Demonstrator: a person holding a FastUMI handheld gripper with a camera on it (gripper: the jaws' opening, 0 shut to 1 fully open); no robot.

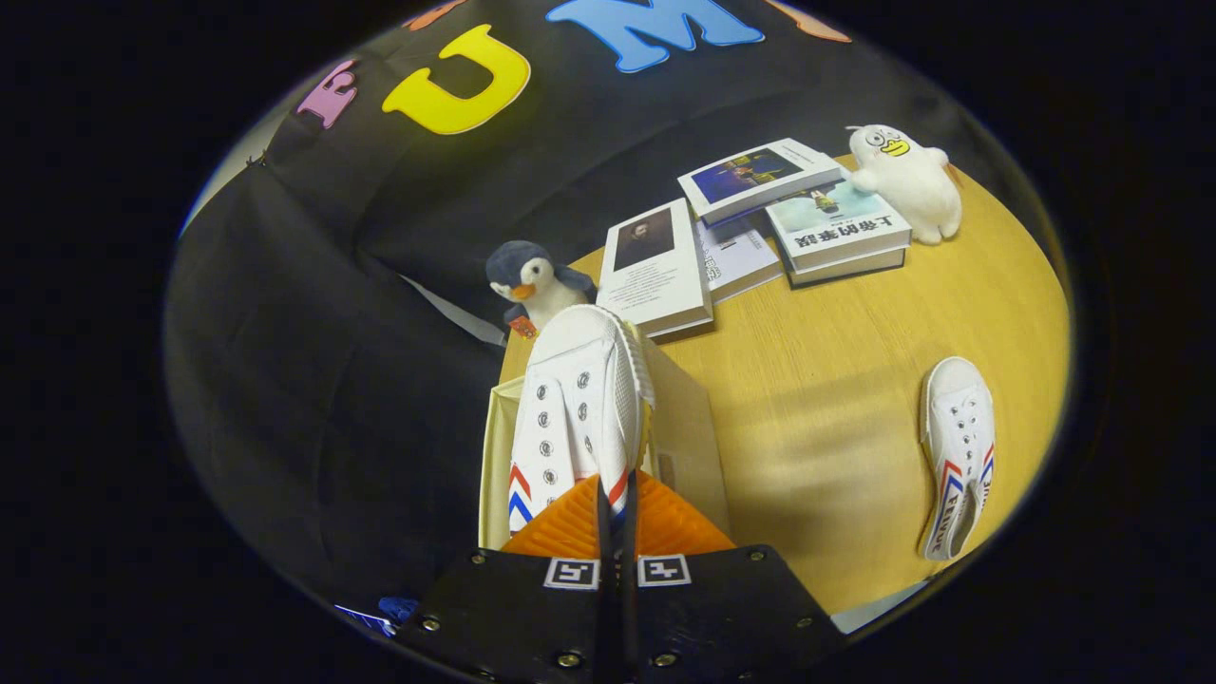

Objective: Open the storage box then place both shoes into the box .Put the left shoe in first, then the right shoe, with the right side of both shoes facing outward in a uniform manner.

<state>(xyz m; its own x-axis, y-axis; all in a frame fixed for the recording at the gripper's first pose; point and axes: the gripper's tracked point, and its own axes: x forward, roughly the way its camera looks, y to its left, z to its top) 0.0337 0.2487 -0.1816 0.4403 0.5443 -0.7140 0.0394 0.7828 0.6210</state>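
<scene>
White sneaker held over the open storage box

The tool (616, 508) is clamped on one white sneaker (570, 408) above the storage box (686, 418); the other sneaker (958, 446) is seen lying right on the counter (817, 380).

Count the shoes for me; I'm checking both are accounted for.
2. One shoe is pinched between the fingers over the open box; the other lies on the table.

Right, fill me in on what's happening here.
The hand-held gripper is shut on a white canvas shoe with red and blue stripes, holding it over the open cream storage box. The matching second shoe lies on the round wooden table, apart from the box.
</scene>
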